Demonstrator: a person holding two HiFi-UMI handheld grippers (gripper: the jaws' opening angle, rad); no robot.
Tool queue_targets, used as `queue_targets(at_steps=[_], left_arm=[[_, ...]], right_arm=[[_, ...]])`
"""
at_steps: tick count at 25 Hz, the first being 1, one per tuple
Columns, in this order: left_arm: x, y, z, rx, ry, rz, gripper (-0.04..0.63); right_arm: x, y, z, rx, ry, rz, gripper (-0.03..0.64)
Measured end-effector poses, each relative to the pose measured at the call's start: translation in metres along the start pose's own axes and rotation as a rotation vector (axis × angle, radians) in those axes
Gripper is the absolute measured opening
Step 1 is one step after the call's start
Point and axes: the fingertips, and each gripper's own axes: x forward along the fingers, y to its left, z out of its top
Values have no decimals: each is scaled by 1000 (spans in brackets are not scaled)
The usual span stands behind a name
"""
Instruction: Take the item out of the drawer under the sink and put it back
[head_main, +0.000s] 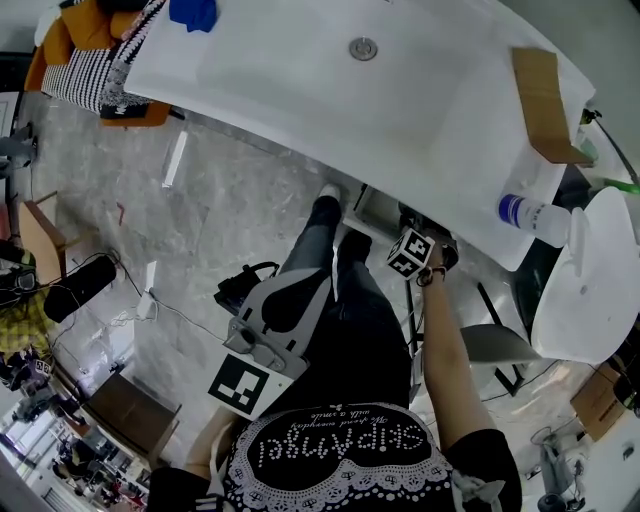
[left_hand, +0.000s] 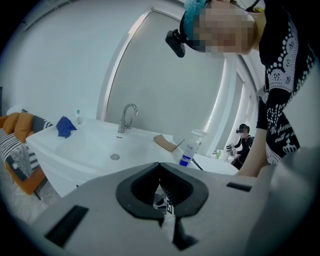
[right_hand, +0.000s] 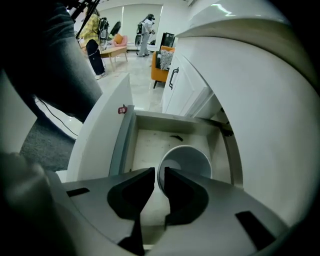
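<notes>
The drawer (right_hand: 145, 145) under the white sink (head_main: 330, 70) stands pulled out, its white front panel (right_hand: 102, 135) at the left. A white cup (right_hand: 187, 160) sits upright on the drawer's floor. My right gripper (right_hand: 159, 175) points steeply down into the drawer and is shut on the cup's near rim, one jaw outside and one inside. In the head view only its marker cube (head_main: 410, 252) shows below the sink's edge. My left gripper (left_hand: 159, 165) is held away from the drawer, shut with nothing in it, aimed toward the sink top.
A spray bottle (head_main: 530, 215), a brown cardboard piece (head_main: 543, 100) and a blue cloth (head_main: 193, 12) lie on the sink top by the faucet (left_hand: 127, 116). A small dark scrap (right_hand: 176, 137) lies at the drawer's back. The person's legs stand close to the drawer front.
</notes>
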Motion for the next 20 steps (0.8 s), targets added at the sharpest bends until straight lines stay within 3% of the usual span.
queue_targets(at_steps=[6,20], left_arm=[[1,4,-2,-10,4,3,5],[0,-4,2,-5,-22,-29,5]], right_arm=[[2,-2,-2,0,14,-6,28],[-21,7,3,54,-25,-19,26]])
